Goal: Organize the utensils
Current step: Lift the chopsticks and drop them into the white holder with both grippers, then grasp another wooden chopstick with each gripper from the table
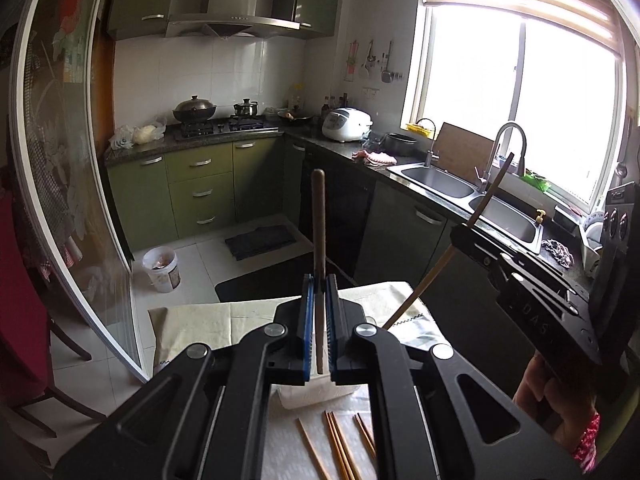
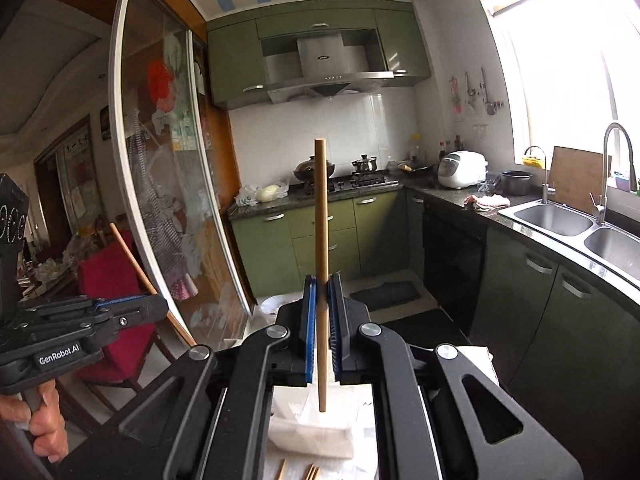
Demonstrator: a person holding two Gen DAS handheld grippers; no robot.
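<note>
Both grippers raised above the surface, each clamped on one chopstick.

Left gripper held its jaws closed on a dark-tipped chopstick standing upright. Right gripper likewise gripped a pale chopstick, near vertical. Loose chopsticks lay on the cloth-covered surface below, beside a white container.

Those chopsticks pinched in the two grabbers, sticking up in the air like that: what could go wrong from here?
1. Each chopstick is clamped at one spot only: the left gripper holds its chopstick near the middle, so it might pivot or slip out.
2. The right gripper holds its chopstick the same way; the two long ends could knock together.
3. A dropped stick would likely scatter the loose chopsticks lying on the table below.
</note>
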